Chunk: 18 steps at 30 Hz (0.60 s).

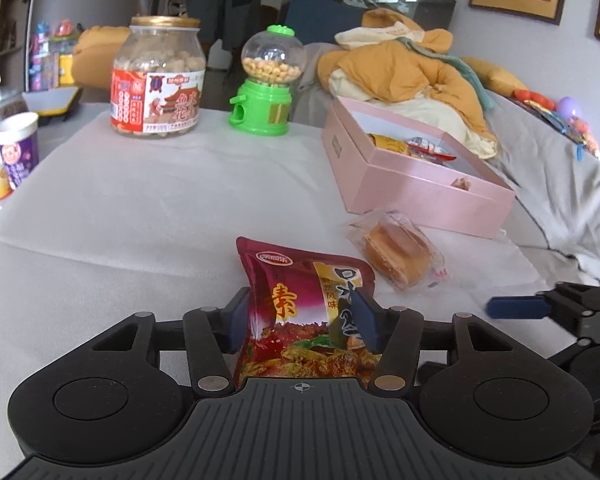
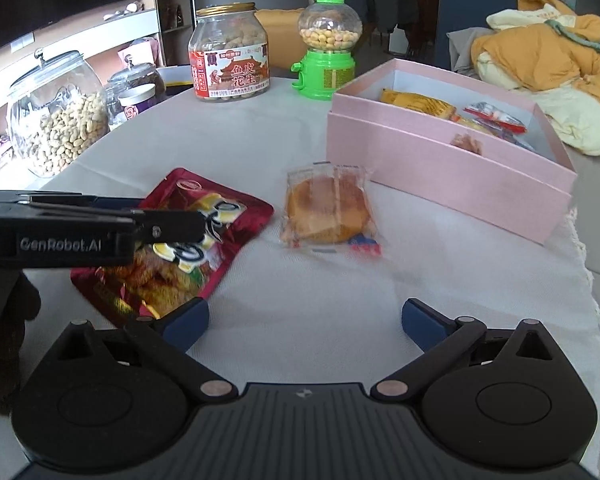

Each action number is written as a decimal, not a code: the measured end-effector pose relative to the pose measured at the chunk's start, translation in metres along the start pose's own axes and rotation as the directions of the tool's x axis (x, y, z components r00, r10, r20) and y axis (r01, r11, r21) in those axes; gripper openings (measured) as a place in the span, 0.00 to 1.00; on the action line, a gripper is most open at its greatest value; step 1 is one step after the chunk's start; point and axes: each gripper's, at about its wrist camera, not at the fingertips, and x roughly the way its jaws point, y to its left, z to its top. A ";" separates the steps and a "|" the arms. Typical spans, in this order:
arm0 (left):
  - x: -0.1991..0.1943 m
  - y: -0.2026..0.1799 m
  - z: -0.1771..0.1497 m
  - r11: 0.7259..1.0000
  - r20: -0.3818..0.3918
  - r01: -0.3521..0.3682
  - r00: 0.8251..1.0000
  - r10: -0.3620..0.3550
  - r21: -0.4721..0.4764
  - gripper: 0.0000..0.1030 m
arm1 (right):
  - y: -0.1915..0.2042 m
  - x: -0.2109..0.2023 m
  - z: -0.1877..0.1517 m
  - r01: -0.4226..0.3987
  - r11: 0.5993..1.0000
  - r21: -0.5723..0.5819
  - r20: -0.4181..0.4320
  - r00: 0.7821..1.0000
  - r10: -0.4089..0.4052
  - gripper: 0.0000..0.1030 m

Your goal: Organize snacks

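Observation:
My left gripper is shut on a red snack pouch, which bends between its blue pads; the pouch rests on the white cloth in the right wrist view, with the left gripper over it. A wrapped bun lies on the cloth between the pouch and an open pink box holding several wrapped snacks. My right gripper is open and empty, low over the cloth in front of the bun; one of its fingers shows at the right of the left wrist view.
A peanut jar with a gold lid and a green candy dispenser stand at the far side of the table. A large glass jar of peanuts and small cups stand at the left. Yellow clothes lie behind the box.

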 end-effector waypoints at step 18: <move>-0.022 -0.017 0.000 0.999 0.071 -0.018 0.997 0.014 0.052 0.44 | 0.002 -0.030 -0.012 -0.056 0.998 -0.027 0.061 0.996 0.058 0.99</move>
